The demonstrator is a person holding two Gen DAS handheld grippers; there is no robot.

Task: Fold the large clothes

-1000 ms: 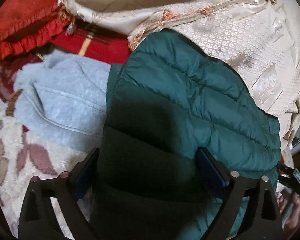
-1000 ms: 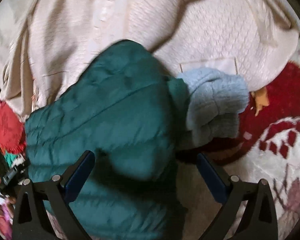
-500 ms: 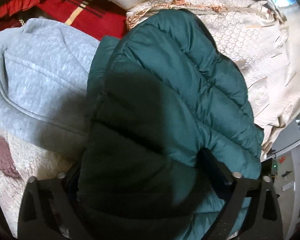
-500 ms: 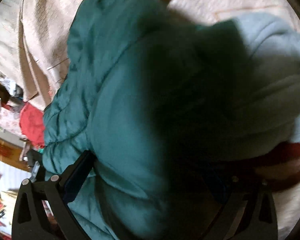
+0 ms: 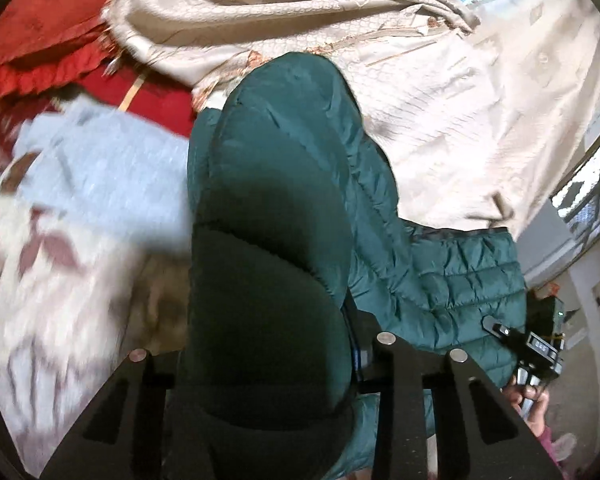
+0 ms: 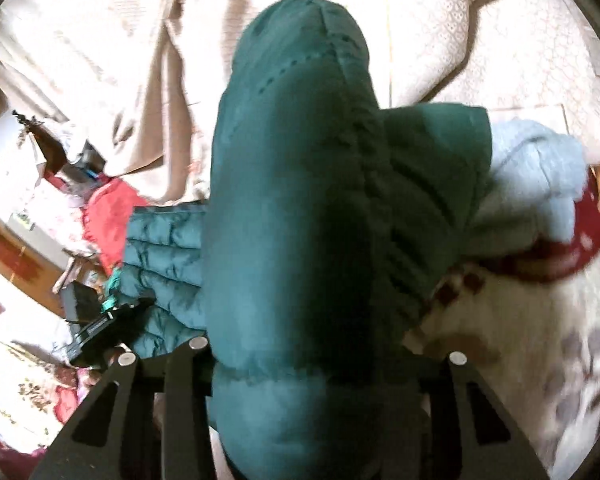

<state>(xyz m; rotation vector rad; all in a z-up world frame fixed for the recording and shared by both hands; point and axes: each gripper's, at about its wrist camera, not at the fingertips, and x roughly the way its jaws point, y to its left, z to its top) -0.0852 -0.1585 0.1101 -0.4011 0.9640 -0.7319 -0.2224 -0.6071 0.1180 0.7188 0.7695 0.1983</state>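
Now my left tongs [image 5: 266, 360] and right tongs [image 6: 312, 360] are closing on the green puffer jacket [image 5: 284, 184], its padding bunched between them; next I'd lift evenly and fold it across.

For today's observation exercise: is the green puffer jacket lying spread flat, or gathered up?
Gathered up. The green puffer jacket bulges in a thick bunch between both closing claws, the left claw and the right claw, rising off the patterned bedspread.

The black plastic left gripper [image 5: 266, 364] has flat arms with round silver screws; a thin blue strip runs down one finger; the black plastic right gripper [image 6: 308, 356] looks the same.
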